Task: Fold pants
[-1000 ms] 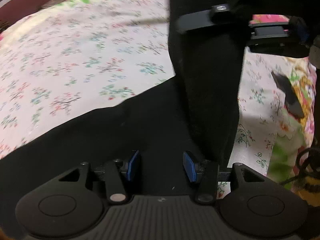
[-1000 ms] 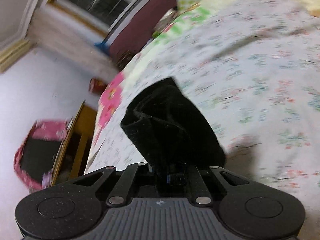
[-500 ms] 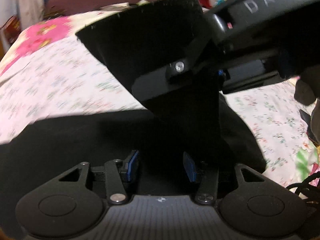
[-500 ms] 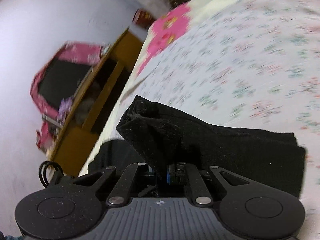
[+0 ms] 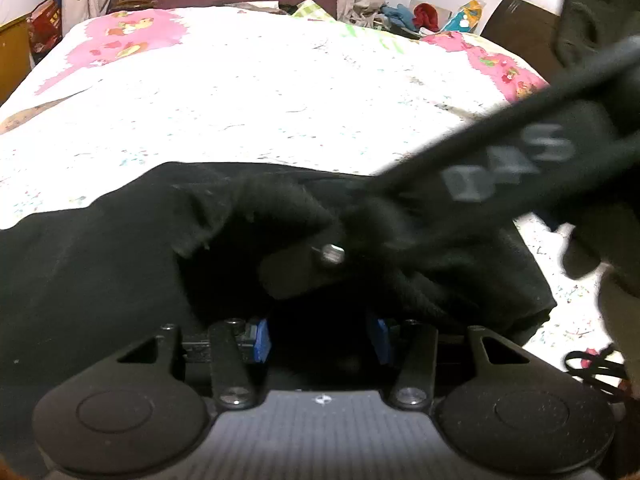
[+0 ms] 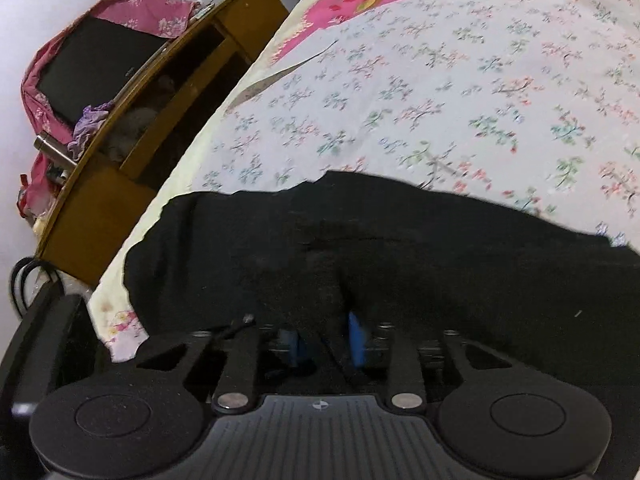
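Two views show black pants (image 5: 100, 264) folded near the bed's (image 5: 280, 92) front edge. From the left wrist, the left gripper (image 5: 322, 338) hovers, fingers parted and empty, while the right tool crosses overhead. From the right wrist, the right gripper (image 6: 326, 338) is opening, apparently releasing the pants (image 6: 400, 240) to settle the fold.

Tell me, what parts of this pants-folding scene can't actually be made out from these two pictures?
- Left wrist view: the right gripper is motion-blurred, its fingertips lost against the black pants.
- Left wrist view: the left gripper shows blue pads apart; whether cloth lies between them is lost in darkness.
- Right wrist view: the right gripper's jaws are opening; the fabric's folds are unreadable, black on black.
- Both views: the pants run past the frame edges over the floral bedsheet.
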Available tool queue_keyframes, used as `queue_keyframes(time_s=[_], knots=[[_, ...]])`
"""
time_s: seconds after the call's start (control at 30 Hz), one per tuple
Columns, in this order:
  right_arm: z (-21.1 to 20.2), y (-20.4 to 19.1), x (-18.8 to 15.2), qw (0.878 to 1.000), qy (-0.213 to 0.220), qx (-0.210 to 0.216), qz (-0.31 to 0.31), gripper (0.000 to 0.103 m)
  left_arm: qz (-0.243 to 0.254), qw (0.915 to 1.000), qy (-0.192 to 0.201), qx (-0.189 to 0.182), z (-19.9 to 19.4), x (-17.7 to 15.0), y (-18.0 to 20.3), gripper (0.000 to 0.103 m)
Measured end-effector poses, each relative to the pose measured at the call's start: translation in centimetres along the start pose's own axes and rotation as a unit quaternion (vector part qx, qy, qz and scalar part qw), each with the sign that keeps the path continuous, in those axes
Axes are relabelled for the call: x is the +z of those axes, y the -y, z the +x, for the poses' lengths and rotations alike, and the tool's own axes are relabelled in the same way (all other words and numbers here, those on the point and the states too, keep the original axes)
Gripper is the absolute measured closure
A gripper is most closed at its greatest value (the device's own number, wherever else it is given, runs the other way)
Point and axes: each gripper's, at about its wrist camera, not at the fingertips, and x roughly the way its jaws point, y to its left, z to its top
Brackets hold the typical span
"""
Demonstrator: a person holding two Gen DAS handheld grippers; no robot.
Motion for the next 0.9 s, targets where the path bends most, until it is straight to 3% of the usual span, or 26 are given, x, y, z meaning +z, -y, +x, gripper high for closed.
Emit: queue_keyframes(time_s=[0.2, 0.33, 0.43, 0.53, 0.67, 0.8, 0.9], knots=[[-2.1, -1.4, -0.8, 1.0, 0.006, 0.023, -0.019, 0.077, -0.013, 0.9996, -0.019, 0.015, -0.3, 0.3, -0.7, 0.046], [-2.6, -0.3, -0.3, 1.0, 0.018, -0.011, -0.021, 0.077, -0.052, 0.9982, -0.025, 0.013, 0.0, 0.4, -0.9, 0.046], [-1.7, -0.1, 1.8, 0.994, 0.028, -0.043, -0.099, 0.076, -0.06, 0.9978, -0.018, 0.022, 0.0, 0.4, -0.6, 0.046], [0.7, 0.2, 3.9, 0.982, -0.003, -0.053, -0.182, 0.073, -0.072, 0.9966, -0.009, 0.038, -0.1, 0.0, -0.7, 0.046], [5.4, 0.5, 3.8, 0.955, -0.055, -0.086, -0.277, 0.081, -0.104, 0.9934, -0.008, 0.049, -1.4, -1.4, -1.7, 0.046], [6.8, 0.6, 3.9, 0.962, -0.064, -0.087, -0.252, 0.087, -0.096, 0.9928, 0.0, 0.072, -2.3, -1.4, -2.0, 0.046], [6.6, 0.8, 4.7, 0.964, -0.068, -0.086, -0.242, 0.098, -0.086, 0.9925, 0.023, 0.084, -3.2, -0.4, -2.0, 0.046]])
